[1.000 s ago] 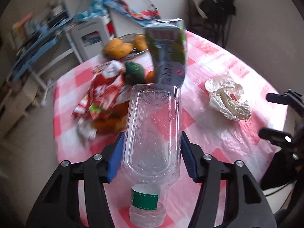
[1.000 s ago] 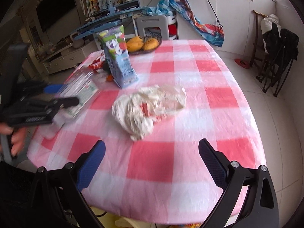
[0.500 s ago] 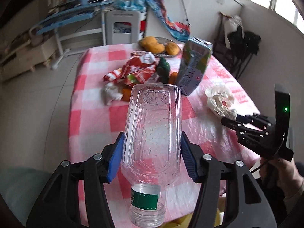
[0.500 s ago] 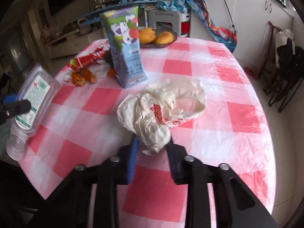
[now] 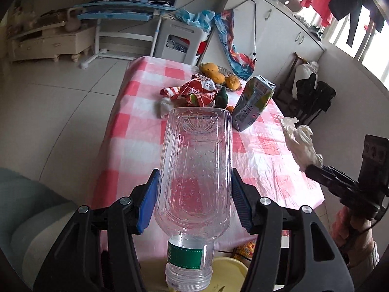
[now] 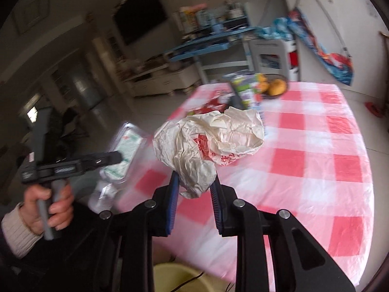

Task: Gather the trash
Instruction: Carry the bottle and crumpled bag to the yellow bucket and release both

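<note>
gripping a clear bottle (image 5: 194, 168) in left fingers (image 5: 148, 206), right fingers (image 6: 173, 194) just clenched on crumpled bag (image 6: 209, 143)

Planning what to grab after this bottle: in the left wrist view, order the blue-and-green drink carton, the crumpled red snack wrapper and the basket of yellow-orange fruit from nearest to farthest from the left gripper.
1. Blue-and-green drink carton, right of the clear plastic bottle's base.
2. Crumpled red snack wrapper, just beyond, centre.
3. Basket of yellow-orange fruit, at the table's far end.
</note>
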